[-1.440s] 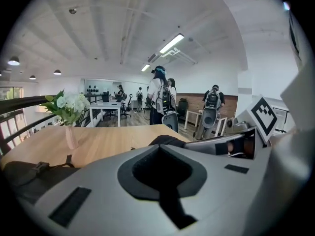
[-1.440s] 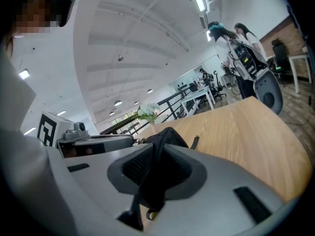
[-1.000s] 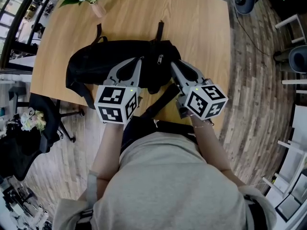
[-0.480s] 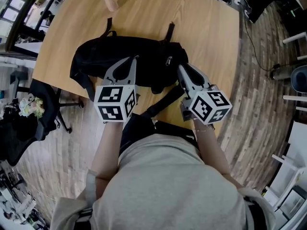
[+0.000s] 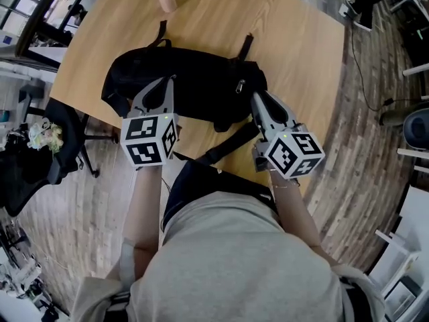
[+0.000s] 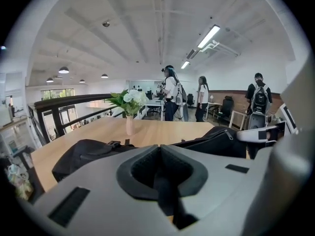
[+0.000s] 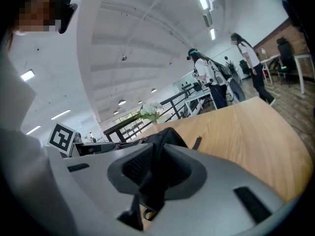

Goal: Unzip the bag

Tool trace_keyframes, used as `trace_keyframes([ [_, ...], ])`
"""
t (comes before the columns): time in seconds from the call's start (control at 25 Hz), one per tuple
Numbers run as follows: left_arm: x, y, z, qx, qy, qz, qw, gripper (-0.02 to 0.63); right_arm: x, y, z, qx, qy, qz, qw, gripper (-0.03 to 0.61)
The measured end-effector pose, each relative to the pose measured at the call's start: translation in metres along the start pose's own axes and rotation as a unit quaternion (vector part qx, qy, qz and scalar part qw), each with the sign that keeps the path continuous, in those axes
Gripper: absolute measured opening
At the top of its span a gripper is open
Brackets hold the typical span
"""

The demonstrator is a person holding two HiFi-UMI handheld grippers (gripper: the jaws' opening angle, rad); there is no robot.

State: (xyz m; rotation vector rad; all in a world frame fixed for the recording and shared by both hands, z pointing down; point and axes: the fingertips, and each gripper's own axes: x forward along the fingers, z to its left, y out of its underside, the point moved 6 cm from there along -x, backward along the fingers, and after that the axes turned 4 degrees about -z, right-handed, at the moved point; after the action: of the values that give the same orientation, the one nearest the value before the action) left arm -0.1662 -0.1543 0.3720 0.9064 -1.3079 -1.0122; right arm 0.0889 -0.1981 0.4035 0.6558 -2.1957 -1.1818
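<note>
Left gripper (image 5: 166, 80) has slid left along the top of the bag (image 5: 201, 79) since a second ago, from near the middle toward the left end. Right gripper (image 5: 257, 96) has held its spot at the right end.

Wooden table (image 5: 288, 39): round-cornered, seen steeply from above.

Bag: black backpack lying lengthwise across the near half of the table. Two straps (image 5: 246, 47) reach toward the far side, and one strap (image 5: 224, 146) trails off the near edge.

Left gripper: fingers drawn together over the bag's top. A thin dark strip shows at the seam between them, but I cannot tell what it is.

Right gripper: fingers clamped on a fold of the bag's black fabric.

Vase (image 5: 167, 0): small and pale, holding white flowers, at the far edge of the table well apart from the bag.
</note>
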Motion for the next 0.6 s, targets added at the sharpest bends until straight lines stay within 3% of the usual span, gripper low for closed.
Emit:
trace_keyframes([
  [0.24,-0.005,0.002,0.018,0.001,-0.028,-0.002,0.9996,0.024,0.001,0.002,-0.002,-0.003,-0.001,-0.004,1.000,0.078],
  [0.4,-0.007,0.000,0.023,0.002,-0.002,0.000,1.0000,0.023,-0.002,0.002,0.003,-0.016,0.015,-0.015,1.000,0.095],
  [0.6,-0.010,0.002,0.025,0.002,0.047,0.010,0.9988,0.022,-0.008,0.000,0.011,-0.054,0.080,-0.028,0.995,0.132],
])
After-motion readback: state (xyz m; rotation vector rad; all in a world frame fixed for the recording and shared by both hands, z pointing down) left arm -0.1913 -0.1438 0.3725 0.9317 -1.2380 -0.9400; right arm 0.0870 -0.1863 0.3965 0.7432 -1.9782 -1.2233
